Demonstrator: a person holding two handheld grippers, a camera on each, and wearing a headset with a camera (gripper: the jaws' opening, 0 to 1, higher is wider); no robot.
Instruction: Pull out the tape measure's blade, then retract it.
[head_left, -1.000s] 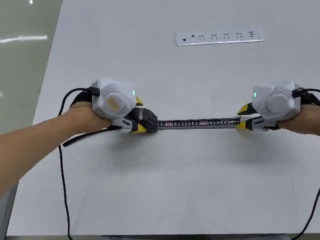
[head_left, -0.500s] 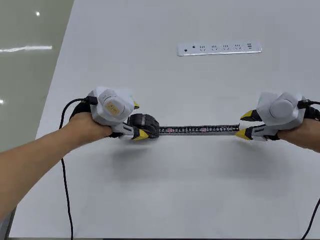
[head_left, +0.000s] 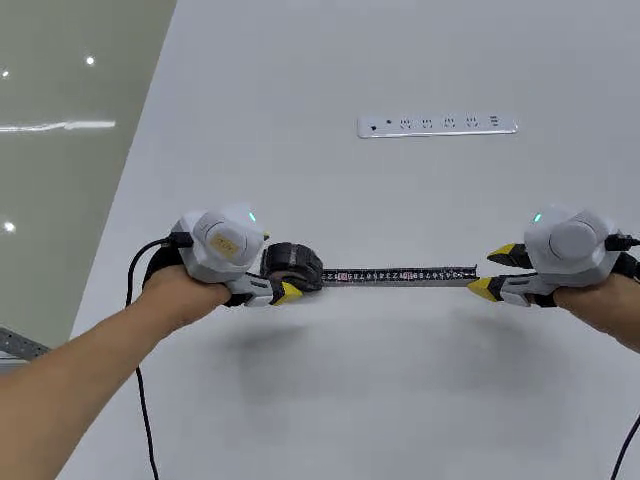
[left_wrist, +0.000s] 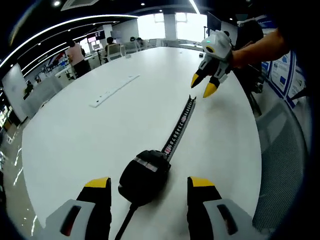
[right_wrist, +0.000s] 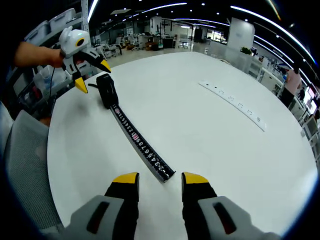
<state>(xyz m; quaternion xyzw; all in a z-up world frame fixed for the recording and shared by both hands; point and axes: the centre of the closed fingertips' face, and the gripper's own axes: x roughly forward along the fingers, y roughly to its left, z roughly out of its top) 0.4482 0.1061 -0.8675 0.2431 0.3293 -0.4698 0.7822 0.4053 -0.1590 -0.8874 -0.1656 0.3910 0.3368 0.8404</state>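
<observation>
Black tape measure (head_left: 292, 266), blade (head_left: 400, 274) extended, lies between spread left hand-held gripper (left_wrist: 149, 184) and spread right hand-held gripper (right_wrist: 160, 178).

One tape measure (head_left: 292, 265), two claws (head_left: 280, 268) (head_left: 492, 270), one power strip (head_left: 437, 124), perhaps two cables (head_left: 131, 278).

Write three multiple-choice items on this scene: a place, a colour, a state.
1. Where does the power strip lie, relative to the tape measure's blade?
A) under it
B) beyond it, on the table
C) on the floor

2. What colour are the right gripper's fingertips?
A) yellow
B) red
C) green

3. How is the right gripper?
A) shut on the blade
B) shut on nothing
C) open

1 B: the head view shows it farther up the table.
2 A: yellow tips show in the right gripper view.
3 C: its fingers stand apart, the blade's end loose ahead.
</observation>
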